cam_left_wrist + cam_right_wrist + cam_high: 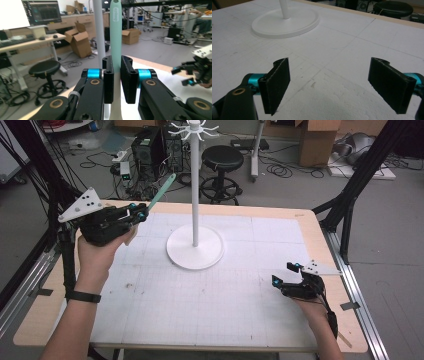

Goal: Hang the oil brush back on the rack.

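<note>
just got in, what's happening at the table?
A person works two handheld grippers. The left gripper is shut on a mint-green toothbrush, raised and angled toward the white stand with hooks on top. The right gripper is open, low over the white mat, holding nothing.

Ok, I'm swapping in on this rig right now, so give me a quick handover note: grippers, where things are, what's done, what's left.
Left gripper: shut on the mint-green utensil handle, raised at the table's far-left, handle pointing up toward the white stand.
Right gripper: open, holding nothing, low over the white mat at near right.
Stand: upright on its round base mid-table, hooks at top, none bearing anything that I can see.
Done: utensil picked up.
Left, probably: hang it on a hook.
</note>
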